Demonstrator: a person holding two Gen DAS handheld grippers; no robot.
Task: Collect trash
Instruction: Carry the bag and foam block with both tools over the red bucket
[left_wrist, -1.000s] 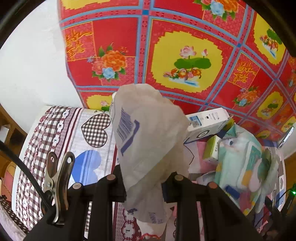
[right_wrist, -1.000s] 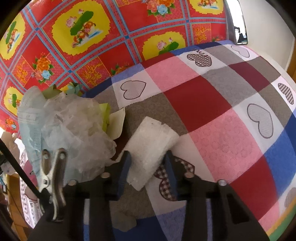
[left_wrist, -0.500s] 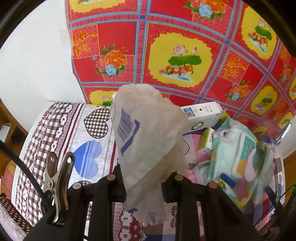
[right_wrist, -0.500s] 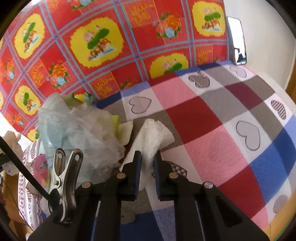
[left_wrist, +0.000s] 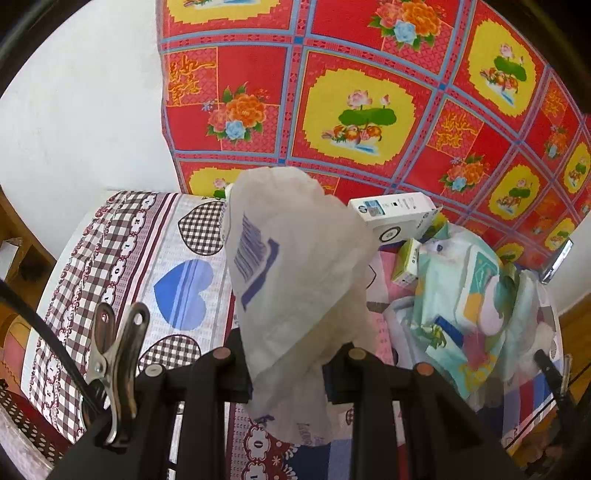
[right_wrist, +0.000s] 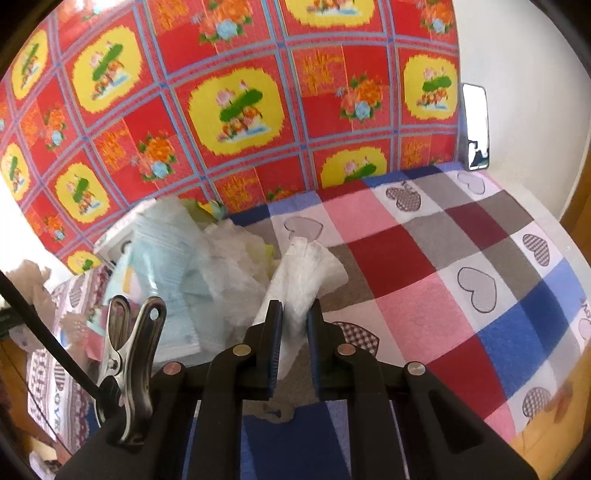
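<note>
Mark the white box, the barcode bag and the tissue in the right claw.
white box (left_wrist: 397, 213), left wrist view, long side face.
barcode bag (left_wrist: 295, 258), left wrist view, mid body.
tissue (right_wrist: 306, 273), right wrist view, crumpled upper part.

Black tongs (right_wrist: 294, 328) with copper-coloured rivets, blue pads, a steel spring clip and a black cable.

Your left gripper (left_wrist: 288, 373) holds a bag (left_wrist: 295, 266) up between its jaws, over the bed (left_wrist: 147, 266). Behind it and to its right, a box (left_wrist: 395, 214) lies by the wall cloth (left_wrist: 332, 74). Your right gripper (right_wrist: 295, 347) pinches a tissue (right_wrist: 306, 273) above the bed; a pile of wrappers (right_wrist: 192, 266) lies to its left.
</note>
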